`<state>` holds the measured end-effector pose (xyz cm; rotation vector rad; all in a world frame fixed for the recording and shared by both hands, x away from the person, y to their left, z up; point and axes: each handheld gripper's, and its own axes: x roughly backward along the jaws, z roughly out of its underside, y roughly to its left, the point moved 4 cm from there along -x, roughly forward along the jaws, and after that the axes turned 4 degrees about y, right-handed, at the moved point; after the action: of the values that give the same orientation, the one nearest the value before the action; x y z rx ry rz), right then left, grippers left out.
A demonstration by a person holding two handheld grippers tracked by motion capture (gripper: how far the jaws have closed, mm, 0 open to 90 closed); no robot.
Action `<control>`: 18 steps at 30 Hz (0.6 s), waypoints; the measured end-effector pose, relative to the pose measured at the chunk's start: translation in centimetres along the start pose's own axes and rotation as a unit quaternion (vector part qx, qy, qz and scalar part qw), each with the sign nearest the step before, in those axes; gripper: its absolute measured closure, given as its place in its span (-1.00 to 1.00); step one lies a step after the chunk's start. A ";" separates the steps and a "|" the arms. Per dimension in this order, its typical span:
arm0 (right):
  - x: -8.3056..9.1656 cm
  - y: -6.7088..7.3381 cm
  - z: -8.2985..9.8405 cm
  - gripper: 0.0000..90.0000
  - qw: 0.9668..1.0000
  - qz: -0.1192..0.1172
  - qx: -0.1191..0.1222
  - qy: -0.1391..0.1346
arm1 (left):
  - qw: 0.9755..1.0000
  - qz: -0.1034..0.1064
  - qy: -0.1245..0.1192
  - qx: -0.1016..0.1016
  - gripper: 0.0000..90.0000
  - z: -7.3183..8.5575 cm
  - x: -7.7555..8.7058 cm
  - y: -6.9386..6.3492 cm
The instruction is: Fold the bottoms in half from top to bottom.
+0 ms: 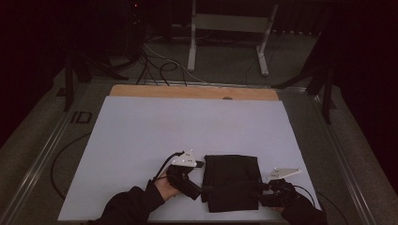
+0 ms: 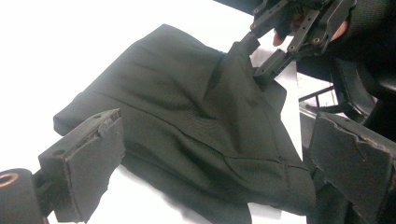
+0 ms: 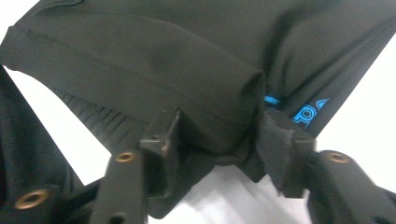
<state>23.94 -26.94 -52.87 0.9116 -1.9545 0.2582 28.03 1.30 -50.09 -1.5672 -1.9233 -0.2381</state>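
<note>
Wide rectangular desk (image 1: 141, 140) under a pale matte white sheet, bare light wooden strip (image 1: 187, 92) showing along its far edge, folded black fabric garment (image 1: 232, 180) lying flat on the sheet near the front edge, right of centre

Dim room; a white table top (image 1: 141, 140), grey floor (image 1: 225, 65), cables (image 1: 159, 65) and a far metal stand (image 1: 230, 23)
</note>
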 end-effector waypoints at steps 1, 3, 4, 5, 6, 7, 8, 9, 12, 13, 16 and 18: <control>0.1 0.2 -0.1 0.28 1.000 0.002 0.007 -0.002 | 1.000 0.000 0.000 0.000 -0.91 0.0 0.0 0.0; 0.5 0.5 -0.1 0.38 1.000 -0.004 0.008 -0.003 | 1.000 0.000 0.001 0.000 -0.91 0.1 -0.1 0.0; 0.7 0.6 0.0 0.41 1.000 -0.004 0.009 -0.004 | 1.000 0.000 0.001 0.001 -0.91 0.1 -0.1 0.0; 0.9 0.7 0.0 0.41 1.000 -0.007 0.009 -0.005 | 1.000 0.000 0.001 0.001 -0.91 0.1 -0.2 0.0; 1.1 0.8 0.1 0.44 1.000 -0.008 0.010 -0.006 | 1.000 0.000 0.001 0.001 -0.91 0.1 -0.2 -0.1; 1.3 1.0 0.1 0.46 1.000 -0.005 0.010 -0.005 | 1.000 0.000 0.002 0.001 -0.91 0.1 -0.2 -0.1; 1.6 1.1 0.1 0.45 1.000 -0.004 0.009 -0.004 | 1.000 0.000 0.002 0.000 -0.91 0.1 -0.2 -0.1; 1.8 1.3 0.1 0.46 1.000 -0.002 0.010 -0.006 | 1.000 -0.001 0.001 -0.002 -0.91 0.1 -0.2 -0.2; 2.2 1.9 0.3 0.46 1.000 0.002 0.014 0.000 | 1.000 -0.001 0.002 -0.003 -0.91 0.1 -0.2 -0.2; 2.3 2.1 0.5 0.48 1.000 -0.001 0.009 0.004 | 1.000 -0.002 0.001 -0.004 -0.91 0.1 -0.2 -0.2; 2.3 2.3 1.1 0.54 1.000 -0.008 0.004 0.005 | 1.000 0.000 0.001 -0.002 -0.91 0.2 -0.2 -0.3; 2.2 2.3 1.4 0.55 1.000 -0.019 0.001 0.009 | 1.000 0.001 0.000 -0.002 -0.91 0.2 -0.2 -0.3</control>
<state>20.76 -27.12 -51.38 0.9432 -1.9190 0.2459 27.71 1.14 -50.30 -1.5720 -1.9223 -0.2413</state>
